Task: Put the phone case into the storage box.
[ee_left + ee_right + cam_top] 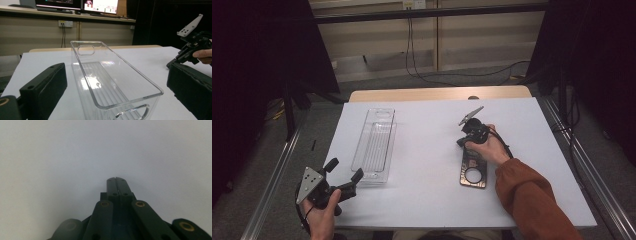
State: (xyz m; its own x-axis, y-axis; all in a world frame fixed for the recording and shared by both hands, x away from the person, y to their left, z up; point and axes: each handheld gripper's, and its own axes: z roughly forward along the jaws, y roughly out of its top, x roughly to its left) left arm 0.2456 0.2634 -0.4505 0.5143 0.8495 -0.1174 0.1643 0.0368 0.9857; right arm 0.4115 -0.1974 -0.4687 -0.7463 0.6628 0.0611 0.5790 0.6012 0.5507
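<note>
Grippers: two, one in each of the person's hands
Left gripper (344, 175): at the near left corner of the table, held level, its jaws spread wide with nothing between them; in the left gripper view the two black jaws stand at either side of the near end of the clear bin
Right gripper (116, 179): right of the table's middle, tipped down toward the white surface, its jaws pressed together with nothing between them; in the high view its tips are hidden under the hand
Hands: two; left hand (323, 215) at the near edge, right hand (488, 148) with an orange-brown sleeve (532, 200) coming in from the near right
Clear bin (375, 145): one, a long see-through plastic box with a ribbed floor and a cut-out handle at each short end, lying lengthwise near to far, left of the table's middle
Bin contents: nothing lies in it, the ribbed floor shows bare
Dark plate (474, 172): one, a flat dark metal piece with a round hole, lying on the table just under the right hand, on its near side; whether the gripper touches it I cannot tell
Table (427, 165): one, covered in white, with a wooden edge showing at the far side
Bin and plate: well apart, bin left, plate right
</note>
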